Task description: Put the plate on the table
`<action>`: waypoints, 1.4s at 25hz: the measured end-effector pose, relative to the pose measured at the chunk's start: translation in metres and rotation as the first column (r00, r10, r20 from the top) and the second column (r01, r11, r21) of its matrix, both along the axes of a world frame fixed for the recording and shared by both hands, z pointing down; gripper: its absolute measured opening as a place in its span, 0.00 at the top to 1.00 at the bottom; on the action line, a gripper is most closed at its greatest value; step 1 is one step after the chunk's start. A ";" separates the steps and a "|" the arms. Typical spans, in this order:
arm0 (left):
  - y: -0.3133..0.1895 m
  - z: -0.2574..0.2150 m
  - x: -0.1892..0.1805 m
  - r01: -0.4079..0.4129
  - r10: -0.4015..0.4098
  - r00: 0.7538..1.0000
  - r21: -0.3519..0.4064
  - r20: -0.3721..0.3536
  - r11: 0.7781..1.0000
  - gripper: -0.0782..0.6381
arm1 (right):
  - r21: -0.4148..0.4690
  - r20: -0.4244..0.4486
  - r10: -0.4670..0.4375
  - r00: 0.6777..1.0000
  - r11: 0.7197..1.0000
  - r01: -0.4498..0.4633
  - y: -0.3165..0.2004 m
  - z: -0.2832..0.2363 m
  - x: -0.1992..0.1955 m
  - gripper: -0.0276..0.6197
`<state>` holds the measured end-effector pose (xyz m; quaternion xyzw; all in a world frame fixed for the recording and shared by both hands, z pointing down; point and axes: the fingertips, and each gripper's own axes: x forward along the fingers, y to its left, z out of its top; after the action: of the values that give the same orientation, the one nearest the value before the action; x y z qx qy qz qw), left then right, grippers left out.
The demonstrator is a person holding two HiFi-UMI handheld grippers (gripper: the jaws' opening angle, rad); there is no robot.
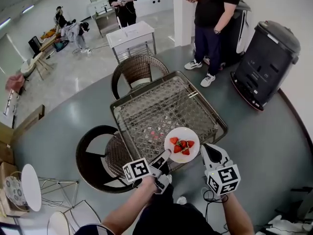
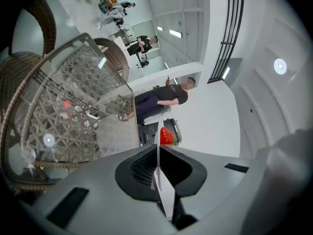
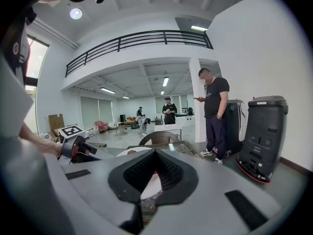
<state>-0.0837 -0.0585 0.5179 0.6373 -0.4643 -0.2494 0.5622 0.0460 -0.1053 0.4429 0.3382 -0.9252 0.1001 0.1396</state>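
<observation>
- Your left gripper [image 2: 157, 150] has its jaws closed on the thin rim of the round white plate [image 2: 165, 200], which runs edge-on straight down the slit between them.
- Your right gripper [image 3: 156, 153] has its jaws drawn close together too. White plate shows in the narrow gap between them, and more of the rim shows just to their left.
- In the head view you hold the plate from both sides, the left jaws on its near-left rim and the right jaws against its right rim.
- A small heap of red strawberries [image 1: 182, 146] lies on the plate, slightly toward your side of its middle.
- The plate sits level over the near corner of the square glass-topped wicker surface [image 1: 161, 99], overlapping its near edge. You cannot tell from these views whether it touches the glass.
- A brown wicker chair [image 1: 136, 68] stands at the far side of the surface, and a dark round-backed wicker chair [image 1: 95, 156] at its left, near your left gripper.
- Beyond the surface a person in a black T-shirt [image 1: 215, 11] stands on the grey floor. A tall black wheeled machine [image 1: 266, 60] stands to that person's right.
</observation>
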 end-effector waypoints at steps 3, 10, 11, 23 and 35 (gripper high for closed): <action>-0.018 0.016 -0.005 -0.033 0.033 0.999 -0.026 0.004 0.999 0.87 | -0.018 -0.022 0.028 0.999 0.999 -0.028 -0.015 0.010 -0.003 0.95; -0.049 0.061 -0.004 -0.110 0.111 0.994 -0.093 0.008 0.990 0.87 | -0.055 -0.067 0.099 0.993 0.993 -0.103 -0.039 0.036 -0.003 0.95; -0.054 0.067 -0.002 -0.120 0.121 0.993 -0.101 0.008 0.988 0.87 | -0.061 -0.073 0.109 0.991 0.992 -0.114 -0.042 0.039 -0.003 0.95; -0.094 0.132 0.005 -0.193 0.199 0.980 -0.197 0.009 0.961 0.87 | -0.138 -0.117 0.216 0.969 0.963 -0.231 -0.069 0.080 0.002 0.95; -0.119 0.174 0.006 -0.203 0.206 0.978 -0.249 -0.014 0.947 0.87 | -0.205 -0.168 0.226 0.959 0.944 -0.259 -0.073 0.117 -0.006 0.95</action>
<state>-0.0782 -0.1777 0.6921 0.6079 -0.4266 -0.1257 0.6578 0.0404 -0.1785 0.5600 0.4381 -0.8469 0.1961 0.2290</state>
